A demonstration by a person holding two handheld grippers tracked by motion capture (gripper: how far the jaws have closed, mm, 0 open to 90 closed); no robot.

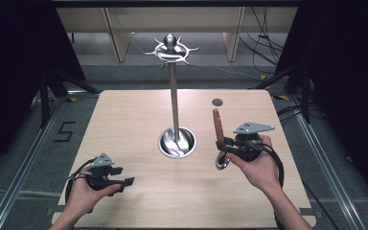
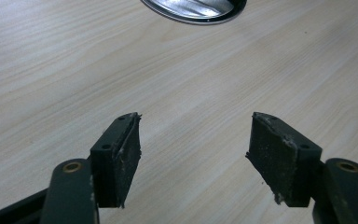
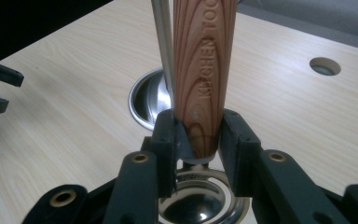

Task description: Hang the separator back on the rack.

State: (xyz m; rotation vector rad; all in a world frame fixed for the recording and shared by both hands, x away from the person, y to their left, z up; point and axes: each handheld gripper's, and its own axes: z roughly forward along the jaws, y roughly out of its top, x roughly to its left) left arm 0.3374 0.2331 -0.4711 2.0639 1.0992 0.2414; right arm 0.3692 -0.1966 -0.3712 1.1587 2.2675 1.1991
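Between the right gripper's (image 3: 198, 135) clamped jaws, a grained wooden-handled steel ladle (image 3: 204, 70) stands upright.

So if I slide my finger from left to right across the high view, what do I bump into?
Left gripper → stand with hooks, its bowl base → wooden-handled ladle → right gripper holding it.

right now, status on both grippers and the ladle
Right gripper shut on ladle, wooden handle up, bowl down. Left gripper open, empty, over table. Utensil stand at centre, nothing blocking.
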